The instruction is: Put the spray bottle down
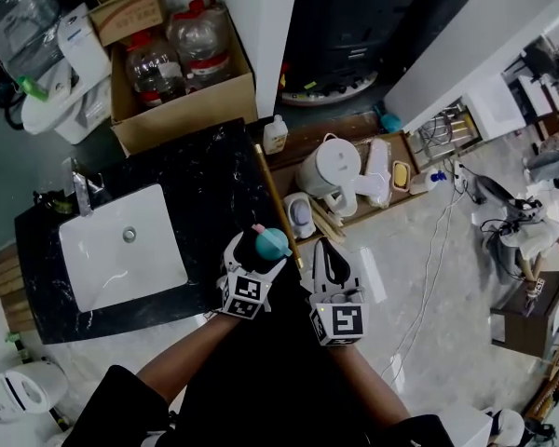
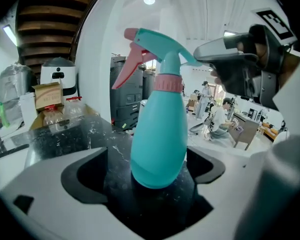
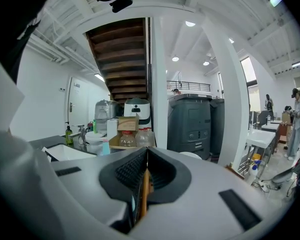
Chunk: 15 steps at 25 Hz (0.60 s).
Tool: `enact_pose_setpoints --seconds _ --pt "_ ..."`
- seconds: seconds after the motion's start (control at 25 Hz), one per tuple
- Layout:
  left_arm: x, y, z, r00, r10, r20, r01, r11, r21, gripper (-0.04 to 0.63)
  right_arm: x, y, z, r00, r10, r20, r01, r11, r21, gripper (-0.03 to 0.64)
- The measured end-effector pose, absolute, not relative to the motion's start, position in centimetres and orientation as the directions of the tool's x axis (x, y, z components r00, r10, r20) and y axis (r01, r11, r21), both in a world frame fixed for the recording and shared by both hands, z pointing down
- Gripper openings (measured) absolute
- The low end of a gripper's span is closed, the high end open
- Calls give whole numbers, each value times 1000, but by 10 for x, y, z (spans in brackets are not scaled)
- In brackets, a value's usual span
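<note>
A teal spray bottle (image 2: 157, 134) with a pink trigger and collar stands upright on the black marble counter (image 2: 80, 134). My left gripper (image 2: 151, 176) is open around the bottle's base; a dark gap shows on the left side, and the right pad sits very near the bottle. In the head view the bottle (image 1: 271, 242) sits at the counter's right front corner, just ahead of the left gripper (image 1: 253, 254). My right gripper (image 1: 327, 261) hovers to the right, off the counter edge. In its own view the right gripper (image 3: 144, 171) is shut and holds nothing.
A white sink (image 1: 121, 247) with a faucet (image 1: 82, 192) is set in the counter's left part. Behind the counter a cardboard box (image 1: 182, 110) holds large water bottles. A low wooden shelf (image 1: 354, 138) on the right carries a white kettle (image 1: 329, 168) and small bottles.
</note>
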<state>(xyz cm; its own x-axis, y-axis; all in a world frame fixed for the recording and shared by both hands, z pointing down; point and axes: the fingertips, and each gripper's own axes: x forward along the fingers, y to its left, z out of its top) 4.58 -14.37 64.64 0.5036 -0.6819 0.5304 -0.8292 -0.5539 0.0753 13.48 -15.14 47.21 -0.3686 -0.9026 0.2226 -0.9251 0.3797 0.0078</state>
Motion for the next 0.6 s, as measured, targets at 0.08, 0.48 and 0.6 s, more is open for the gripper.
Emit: enact_pose_setpoints --seconds 0.08,0.48,0.6 --pt "39 -140 642 494 -691 527 -837 -543 73 486 132 -149 470 -372 -903 218 -925 380 -5 17" --pt "0 -116 622 416 -768 487 -896 -437 76 485 107 -132 460 -404 -893 199 -912 410 -14 17" --pt "-13 -115 605 391 -803 450 -912 -403 72 483 101 -128 458 -413 -890 196 -909 415 -29 17"
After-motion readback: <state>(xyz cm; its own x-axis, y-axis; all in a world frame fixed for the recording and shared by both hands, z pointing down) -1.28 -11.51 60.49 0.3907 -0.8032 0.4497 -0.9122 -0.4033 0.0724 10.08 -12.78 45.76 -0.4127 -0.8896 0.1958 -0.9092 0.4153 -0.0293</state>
